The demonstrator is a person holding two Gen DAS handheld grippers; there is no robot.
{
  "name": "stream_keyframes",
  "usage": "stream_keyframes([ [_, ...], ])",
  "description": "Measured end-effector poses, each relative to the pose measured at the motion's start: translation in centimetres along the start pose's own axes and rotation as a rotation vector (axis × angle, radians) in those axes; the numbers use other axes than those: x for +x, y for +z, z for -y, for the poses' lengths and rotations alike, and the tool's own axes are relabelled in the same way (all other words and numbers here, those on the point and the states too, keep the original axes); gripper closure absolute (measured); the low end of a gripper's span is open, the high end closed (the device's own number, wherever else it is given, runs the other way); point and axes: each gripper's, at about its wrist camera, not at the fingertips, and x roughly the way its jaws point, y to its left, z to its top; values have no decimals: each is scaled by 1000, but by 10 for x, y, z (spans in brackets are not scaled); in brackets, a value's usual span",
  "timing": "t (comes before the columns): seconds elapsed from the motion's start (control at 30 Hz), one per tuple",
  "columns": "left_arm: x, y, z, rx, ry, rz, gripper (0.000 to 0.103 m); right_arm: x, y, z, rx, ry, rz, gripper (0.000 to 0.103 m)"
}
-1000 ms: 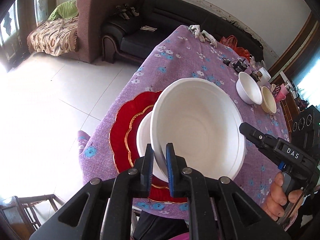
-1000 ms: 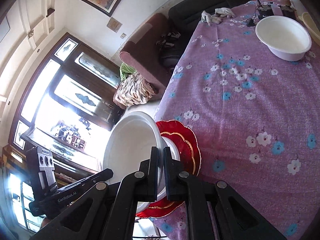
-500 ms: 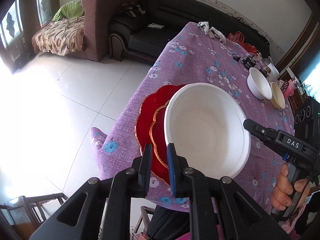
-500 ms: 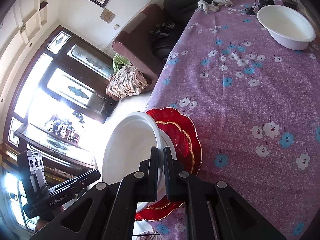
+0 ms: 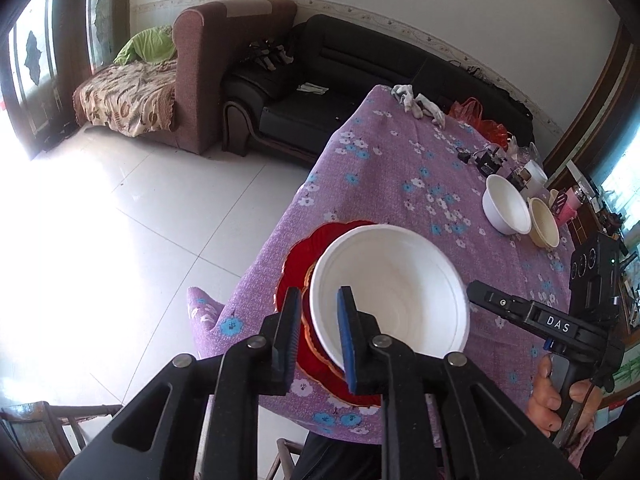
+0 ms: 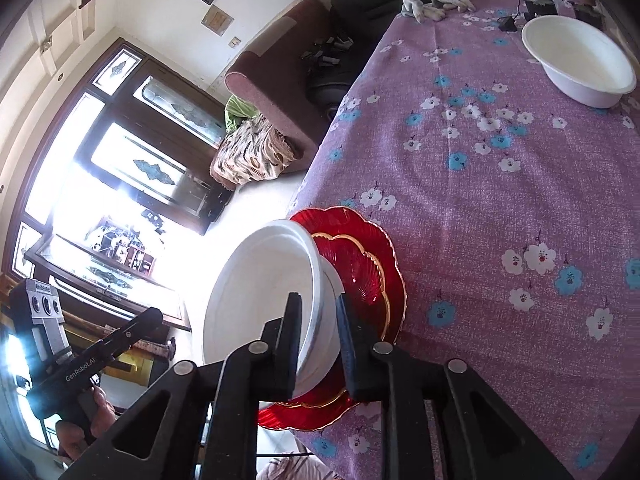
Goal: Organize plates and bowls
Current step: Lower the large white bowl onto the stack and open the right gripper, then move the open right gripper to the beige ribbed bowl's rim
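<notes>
Bowl (image 5: 390,294) on red plate (image 6: 362,264): light, thin-walled, flexing; best held by rim. Both grippers (image 5: 318,334) (image 6: 318,338) just opening, released, rim between jaws.

Two white bowls (image 5: 388,292) (image 5: 505,210), one beige bowl (image 5: 543,227), two red plates (image 6: 356,264), two tools (image 5: 318,334) (image 6: 318,338)

A home living room: black sofa (image 5: 384,76), brown armchair (image 5: 224,68), floral-clothed dining table (image 5: 400,168).
</notes>
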Motion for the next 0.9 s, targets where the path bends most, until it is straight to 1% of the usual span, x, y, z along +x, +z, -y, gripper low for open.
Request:
stream_keyframes([
  [0.03, -3, 2, 7, 13, 0, 17, 78, -5, 1, 0, -3, 5, 14, 78],
  [0.1, -10, 4, 22, 34, 3, 56, 66, -18, 3, 2, -2, 25, 42, 75],
  [0.13, -13, 5, 31, 43, -3, 74, 63, -24, 4, 4, 4, 34, 59, 74],
  [0.2, -16, 6, 50, 66, -20, 101, 52, -38, 6, 12, 22, 34, 96, 71],
  [0.3, -14, 6, 84, 109, -57, 125, 44, -52, 7, 31, 53, 17, 128, 71],
  [0.4, -6, 6, 114, 132, -106, 123, 41, -64, 5, 58, 107, 4, 147, 71],
  [0.57, 21, 5, 168, 159, -174, 74, 38, -94, 1, 102, 190, -21, 194, 71],
  [0.7, 48, 1, 212, 189, -218, 22, 37, -129, -2, 134, 251, -40, 257, 71],
  [0.9, 93, 1, 285, 255, -250, -69, 37, -191, -6, 187, 337, -86, 364, 71],
])
